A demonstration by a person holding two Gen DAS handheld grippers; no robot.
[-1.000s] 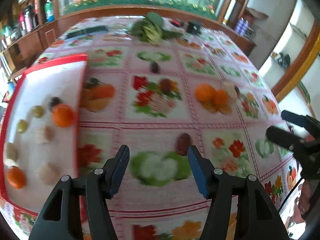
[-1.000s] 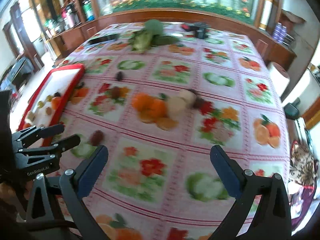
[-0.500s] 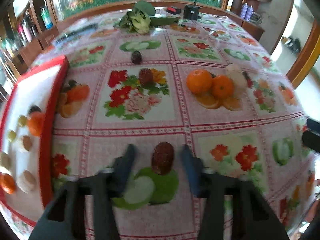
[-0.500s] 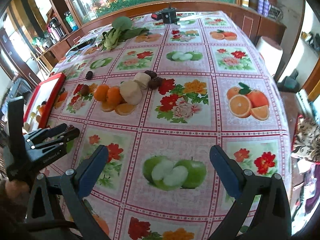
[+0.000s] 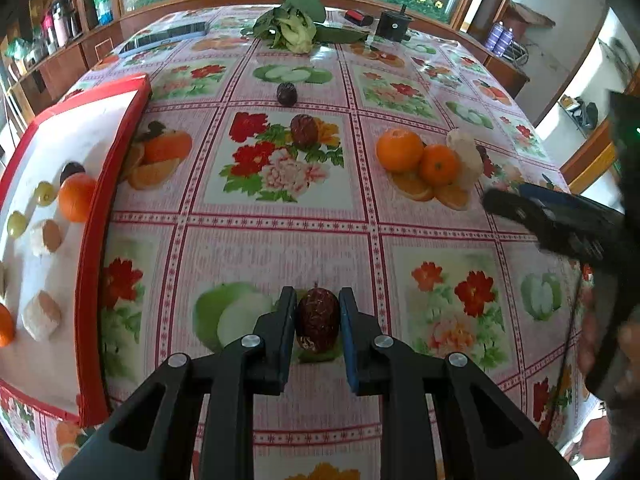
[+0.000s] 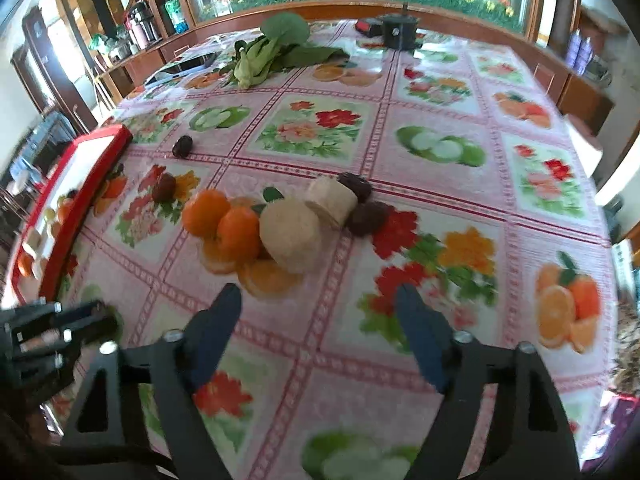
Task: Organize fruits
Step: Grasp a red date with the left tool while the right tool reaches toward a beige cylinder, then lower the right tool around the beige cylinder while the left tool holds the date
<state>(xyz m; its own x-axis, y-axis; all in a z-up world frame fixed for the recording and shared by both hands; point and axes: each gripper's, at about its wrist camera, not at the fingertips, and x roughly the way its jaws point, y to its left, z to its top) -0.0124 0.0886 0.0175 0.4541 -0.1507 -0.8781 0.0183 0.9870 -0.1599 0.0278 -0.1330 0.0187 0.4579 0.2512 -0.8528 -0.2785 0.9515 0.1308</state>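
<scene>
The date [image 5: 318, 320] sits between the fingers of my left gripper [image 5: 318, 334], on the tablecloth [image 5: 280, 248] at the near right of the tray [image 5: 94, 280]; both pads touch its sides, so the jaws are closed on it, and whether it is lifted off the cloth I cannot tell. The tray, red-rimmed and white inside, holds an orange [image 5: 76, 197], two green grapes [image 5: 44, 193], a dark fruit [image 5: 71, 169] and pale cut pieces [image 5: 42, 316]. Right of the tray, farther across the cloth, lie a second date [image 5: 304, 130] and, beyond it, a third [image 5: 287, 94]. Well right of the tray sits a cluster: two oranges [image 6: 222, 220] touching each other, two pale peeled pieces [image 6: 292, 234] beside them, and two dark fruits [image 6: 366, 218] against the far piece. My right gripper [image 6: 320, 320] hangs over the cloth on the near side of this cluster, jaws spread wide, holding nothing. At the end of the table farthest from the tray lie leafy greens [image 6: 272, 54] and a black pot [image 6: 400, 30].
</scene>
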